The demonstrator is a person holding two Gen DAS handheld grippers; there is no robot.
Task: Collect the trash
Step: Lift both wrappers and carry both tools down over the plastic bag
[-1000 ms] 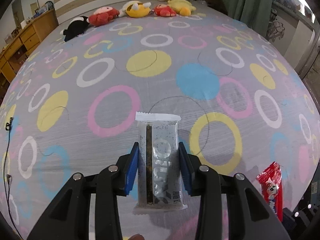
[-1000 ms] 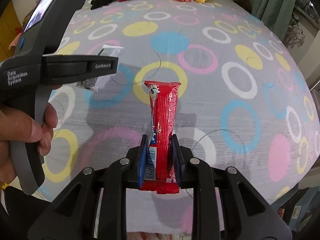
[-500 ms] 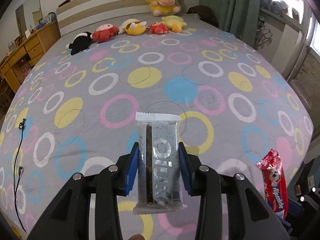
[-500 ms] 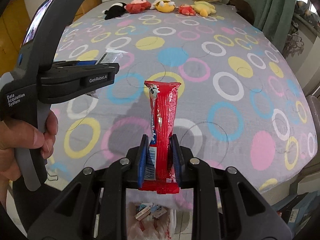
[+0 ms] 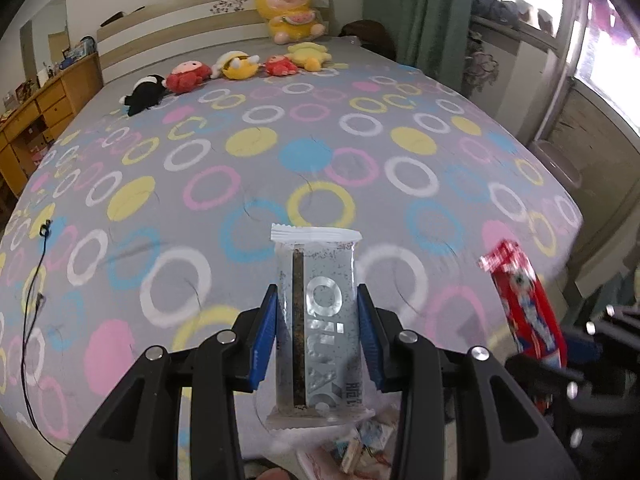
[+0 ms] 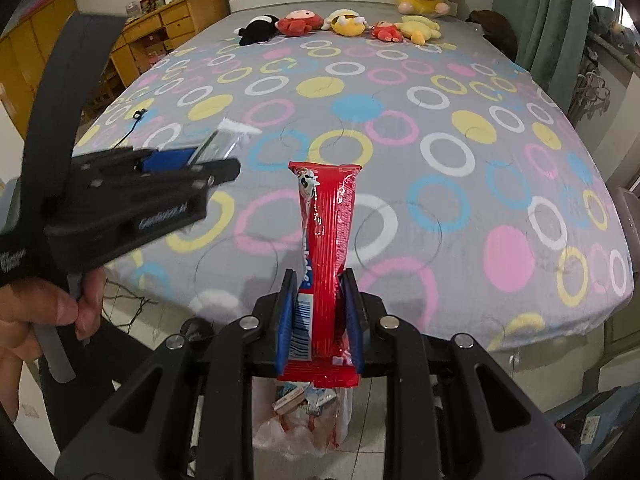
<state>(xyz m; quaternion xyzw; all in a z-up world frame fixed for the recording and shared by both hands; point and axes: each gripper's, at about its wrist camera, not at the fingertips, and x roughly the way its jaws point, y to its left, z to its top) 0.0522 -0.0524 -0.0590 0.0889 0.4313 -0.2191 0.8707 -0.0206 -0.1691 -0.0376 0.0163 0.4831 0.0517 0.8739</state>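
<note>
My left gripper [image 5: 318, 332] is shut on a silver speckled snack wrapper [image 5: 318, 320], held upright above the foot of the bed. My right gripper [image 6: 320, 312] is shut on a long red snack wrapper [image 6: 326, 240], also upright. The red wrapper shows blurred at the right of the left wrist view [image 5: 524, 308]. The left gripper [image 6: 132, 196] with its silver wrapper [image 6: 224, 140] shows at the left of the right wrist view. A trash bag with wrappers inside [image 6: 304, 416] sits on the floor below both grippers; it also shows under the left gripper [image 5: 356, 448].
The bed [image 5: 304, 160] has a grey cover with coloured rings. Plush toys [image 5: 224, 68] line the headboard. A black cable [image 5: 36, 304] lies at the bed's left edge. A wooden dresser [image 6: 168, 28] stands left; green curtains [image 6: 540, 12] hang right.
Both grippers have pulled back from the bed and risen, each still holding its wrapper. The bed's foot edge, the floor and the trash bag have come into view below.
</note>
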